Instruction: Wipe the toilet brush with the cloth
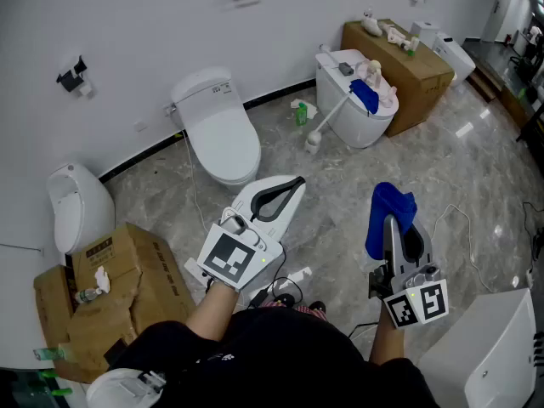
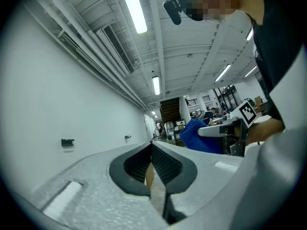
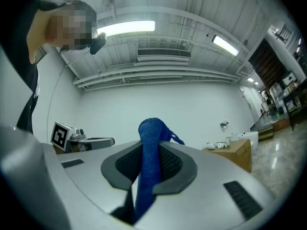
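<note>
A grey marbled floor (image 1: pixel 340 177) is seen from above. It is bounded at the back by a white wall (image 1: pixel 127 32) with a black skirting line. Along that wall are ranged a urinal (image 1: pixel 76 206) at the left, a white toilet (image 1: pixel 217 134) with its lid shut, and a second toilet (image 1: pixel 357 117) farther right.

The toilet brush (image 1: pixel 333 116) is leaned against the front of the second toilet with its head on the floor. A green bottle (image 1: pixel 301 113) stands just beside it. Open floor lies between the brush and both grippers, which are well apart from it, and a thin cable (image 1: pixel 450 219) is trailed across the right side. The lower left is hemmed in by torn cardboard boxes (image 1: pixel 127 287), and the lower right by a white fixture (image 1: pixel 489 355).

Crumpled white paper (image 1: pixel 102 279) is lodged in the torn boxes. A blue rag (image 1: pixel 365 94) and some pale items are piled on top of the second toilet. Behind it, small white objects are set on a long cardboard box (image 1: pixel 408 75).

The left gripper (image 1: pixel 296 182) is held level, its jaws pressed together with nothing between them. The blue cloth (image 1: pixel 387 202) is pinched by the right gripper (image 1: pixel 393 226) and is seen standing up between that gripper's pads (image 3: pixel 170 159).
</note>
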`<control>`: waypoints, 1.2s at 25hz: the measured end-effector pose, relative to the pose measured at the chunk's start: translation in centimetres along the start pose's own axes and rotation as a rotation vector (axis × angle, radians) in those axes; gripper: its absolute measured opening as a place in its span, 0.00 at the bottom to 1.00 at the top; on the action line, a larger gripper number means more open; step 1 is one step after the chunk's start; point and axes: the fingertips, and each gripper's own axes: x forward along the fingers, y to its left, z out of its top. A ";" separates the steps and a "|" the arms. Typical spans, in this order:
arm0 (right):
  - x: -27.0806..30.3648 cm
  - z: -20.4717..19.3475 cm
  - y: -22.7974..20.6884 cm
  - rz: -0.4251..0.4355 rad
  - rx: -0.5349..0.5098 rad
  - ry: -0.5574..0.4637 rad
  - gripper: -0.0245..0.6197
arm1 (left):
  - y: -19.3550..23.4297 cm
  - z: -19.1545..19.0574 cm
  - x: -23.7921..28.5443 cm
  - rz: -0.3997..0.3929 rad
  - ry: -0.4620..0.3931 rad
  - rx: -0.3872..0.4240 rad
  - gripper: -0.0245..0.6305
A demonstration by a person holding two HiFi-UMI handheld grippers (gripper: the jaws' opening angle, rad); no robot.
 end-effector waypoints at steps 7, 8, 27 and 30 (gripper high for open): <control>0.2 -0.2 -0.2 0.004 0.005 0.004 0.14 | 0.0 -0.1 0.3 0.000 -0.005 -0.007 0.04; 0.1 -0.2 -0.3 0.006 0.011 0.001 0.14 | 0.0 -0.1 0.4 0.001 -0.006 -0.007 0.04; -2.6 1.1 -5.3 0.065 0.052 -0.038 0.14 | -4.7 0.0 5.6 0.009 -0.004 0.010 0.04; -3.5 1.3 -6.2 0.074 0.052 -0.039 0.14 | -5.9 0.0 6.3 0.017 -0.001 0.005 0.04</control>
